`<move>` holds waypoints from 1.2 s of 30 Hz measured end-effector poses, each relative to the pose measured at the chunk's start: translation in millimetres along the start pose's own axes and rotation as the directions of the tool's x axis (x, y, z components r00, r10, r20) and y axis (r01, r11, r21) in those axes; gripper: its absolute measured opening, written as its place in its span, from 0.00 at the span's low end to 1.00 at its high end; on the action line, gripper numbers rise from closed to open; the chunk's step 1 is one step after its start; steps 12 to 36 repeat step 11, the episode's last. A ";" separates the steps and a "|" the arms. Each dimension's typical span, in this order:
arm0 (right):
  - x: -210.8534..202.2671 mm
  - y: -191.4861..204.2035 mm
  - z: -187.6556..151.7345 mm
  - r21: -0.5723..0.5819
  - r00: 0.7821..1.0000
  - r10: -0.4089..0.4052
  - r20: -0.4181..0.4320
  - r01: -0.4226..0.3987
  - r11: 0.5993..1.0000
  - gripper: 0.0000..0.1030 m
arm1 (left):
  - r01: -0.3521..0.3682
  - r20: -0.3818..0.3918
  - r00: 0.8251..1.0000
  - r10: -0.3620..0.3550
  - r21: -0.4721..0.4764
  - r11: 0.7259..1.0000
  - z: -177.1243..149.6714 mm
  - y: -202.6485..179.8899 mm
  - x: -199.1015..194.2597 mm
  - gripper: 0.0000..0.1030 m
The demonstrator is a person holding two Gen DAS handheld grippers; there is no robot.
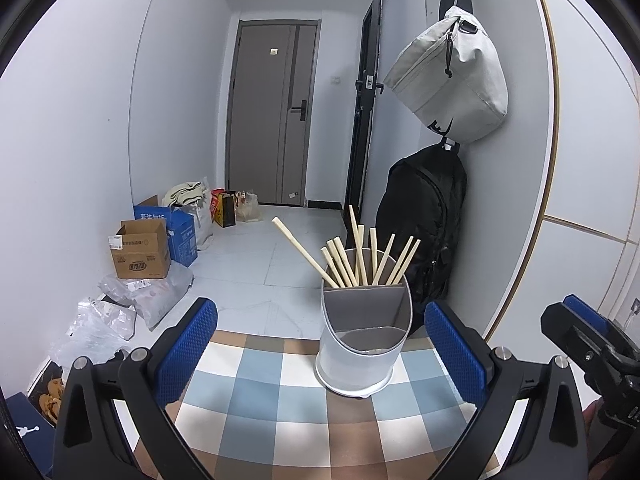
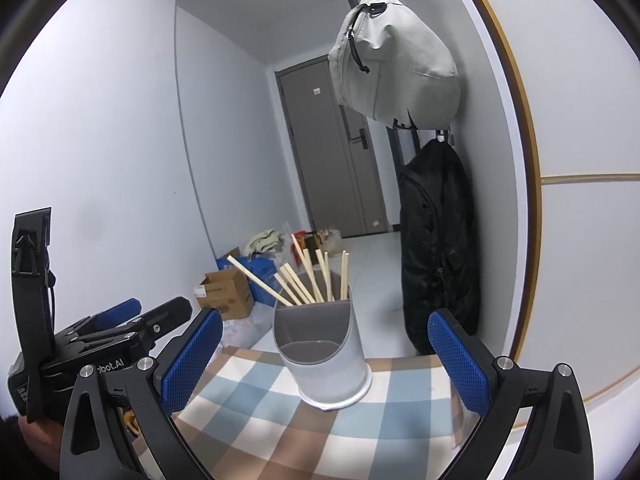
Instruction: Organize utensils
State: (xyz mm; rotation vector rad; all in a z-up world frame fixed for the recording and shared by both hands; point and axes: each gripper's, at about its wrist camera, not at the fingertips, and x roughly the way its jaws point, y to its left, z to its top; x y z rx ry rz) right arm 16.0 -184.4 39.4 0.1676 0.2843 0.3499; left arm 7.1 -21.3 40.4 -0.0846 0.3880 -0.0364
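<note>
Blue pads, checked cloth, pale sticks!

The surface point(image 1: 256, 392) wore a check of blue, tan and white; the holder point(image 1: 360, 364) was white outside, grey within, its chopsticks point(image 1: 360, 256) pale wood. Each claw was black with blue dimpled pads point(image 1: 188, 352). Behind hung a light grey bag point(image 1: 452, 76) over a black backpack point(image 1: 424, 216), beside a grey door point(image 1: 272, 116), with brown point(image 1: 140, 254) and blue point(image 1: 180, 232) boxes.

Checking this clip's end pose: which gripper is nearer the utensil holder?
Too close to call. The left gripper and right gripper both sit open, each short of the holder and pulled back over the checkered cloth, holder centred between their fingers. Neither touches it.
</note>
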 end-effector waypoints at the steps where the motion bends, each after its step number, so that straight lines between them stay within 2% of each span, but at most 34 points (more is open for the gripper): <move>1: 0.8 0.3 -0.2 0.000 1.000 -0.001 -0.002 0.001 1.000 1.00 | -0.013 -0.003 1.000 0.013 -0.001 1.000 -0.2 0.1 0.9 0.98; 10: 8.0 -1.5 -1.3 0.021 1.000 0.004 -0.018 -0.003 1.000 1.00 | -0.007 -0.026 1.000 0.006 -0.009 1.000 -0.1 1.9 7.9 0.98; 36: 9.7 -1.6 -1.7 0.023 1.000 0.005 -0.023 -0.005 1.000 1.00 | -0.009 -0.025 1.000 0.008 -0.011 1.000 -0.1 2.3 8.5 0.98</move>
